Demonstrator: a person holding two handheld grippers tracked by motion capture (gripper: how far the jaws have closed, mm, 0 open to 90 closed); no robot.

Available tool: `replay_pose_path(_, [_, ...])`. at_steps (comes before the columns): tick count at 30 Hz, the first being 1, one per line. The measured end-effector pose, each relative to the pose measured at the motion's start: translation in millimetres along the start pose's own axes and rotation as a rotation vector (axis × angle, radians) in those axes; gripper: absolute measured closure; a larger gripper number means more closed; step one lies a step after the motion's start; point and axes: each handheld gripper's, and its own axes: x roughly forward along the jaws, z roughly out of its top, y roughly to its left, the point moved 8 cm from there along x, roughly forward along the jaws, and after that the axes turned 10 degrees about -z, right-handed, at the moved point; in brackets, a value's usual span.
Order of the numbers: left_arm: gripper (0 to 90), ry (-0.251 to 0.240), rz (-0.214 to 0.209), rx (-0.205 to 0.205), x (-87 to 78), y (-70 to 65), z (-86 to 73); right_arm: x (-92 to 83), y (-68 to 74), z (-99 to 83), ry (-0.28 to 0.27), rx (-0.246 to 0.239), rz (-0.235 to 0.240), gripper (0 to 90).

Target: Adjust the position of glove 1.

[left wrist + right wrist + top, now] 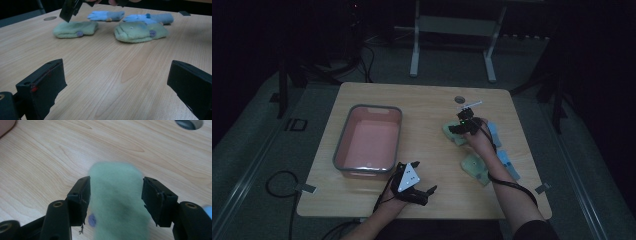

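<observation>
Right, green mitten (117, 202) on the far right part of the table (427, 105), lying between the right gripper (116, 195) jaws, long axis running straight out along them. Jaws flank both sides, look to be touching the fleece, can't tell if they're pinching yet. Second green mitten (475, 167) nearer the person. Left gripper (112, 85) idle, jaws wide apart w/ nothing between, by the pink bin (343, 145).
</observation>
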Motion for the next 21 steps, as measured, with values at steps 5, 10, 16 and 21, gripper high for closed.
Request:
replay_pose_path(5, [1.8, -0.002, -0.003, -0.004, -0.1, 0.2, 0.0, 10.4, 1.9, -0.1, 0.032, 0.014, -0.017, 41.3])
replay_pose_path(10, [1.8, -0.003, -0.004, -0.001, -0.5, 0.1, 0.0, 21.5, 2.6, -4.6, 0.068, 0.016, -0.041, 42.6])
replay_pose_path(16, [1.8, -0.002, -0.005, 0.0, -0.5, 0.0, 0.0, 25.5, -0.4, -6.1, 0.08, 0.049, -0.063, 50.9])
replay_pose_path(21, [1.8, -0.003, -0.005, 0.003, -0.4, -0.3, 0.1, 26.9, 0.3, -6.7, 0.079, 0.04, -0.072, 54.1])
